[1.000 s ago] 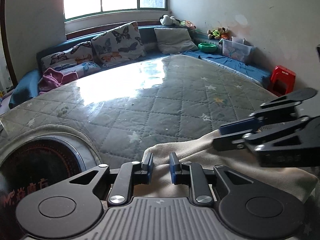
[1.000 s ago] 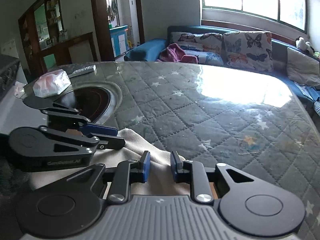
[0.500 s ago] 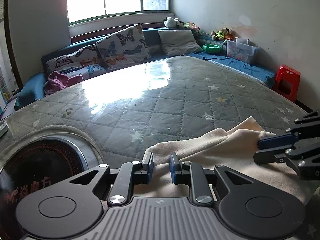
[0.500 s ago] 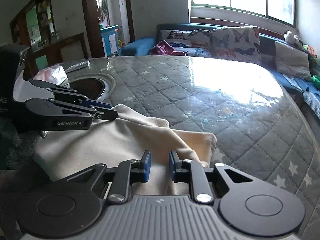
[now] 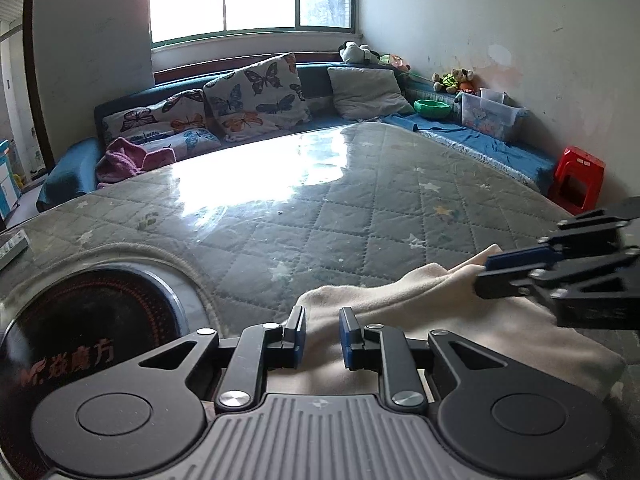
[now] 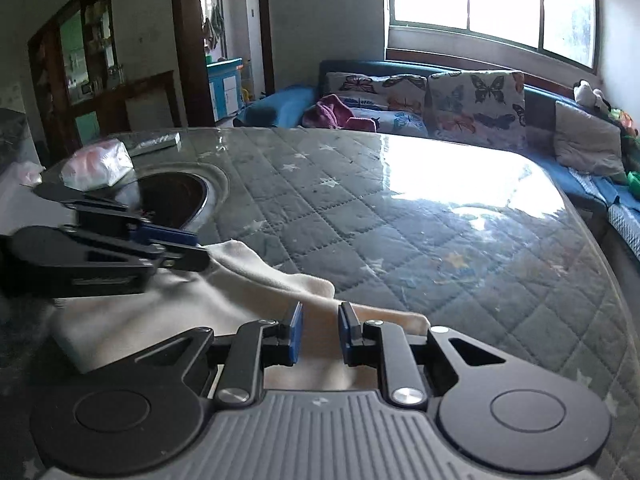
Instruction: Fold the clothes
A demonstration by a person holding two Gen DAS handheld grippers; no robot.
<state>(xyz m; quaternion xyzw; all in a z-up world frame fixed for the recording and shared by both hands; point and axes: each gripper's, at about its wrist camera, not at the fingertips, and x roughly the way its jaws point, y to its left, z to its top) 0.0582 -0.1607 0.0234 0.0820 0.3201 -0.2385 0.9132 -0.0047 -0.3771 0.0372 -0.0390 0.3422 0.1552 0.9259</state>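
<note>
Two grippers work one cream cloth, which lies bunched at the near edge of a quilted, glass-topped table.

In the left wrist view, the left gripper sits low over the cloth with fabric rising between its blue pads, the jaws only narrowly apart; whether the pads actually press the fabric cannot be told. The right gripper reaches in from the right edge, its fingers pinched on a raised corner of the cloth. Only this view shows the red stool, the clear storage box and the green bowl along the right wall, and the lettering on the round black cooktop set into the table.

In the right wrist view, the roles swap: the right gripper has cloth between its narrow jaws, grip unclear, while the left gripper nips the cloth's far corner. Only here appear a white plastic bag on the table and the doorway behind it.
</note>
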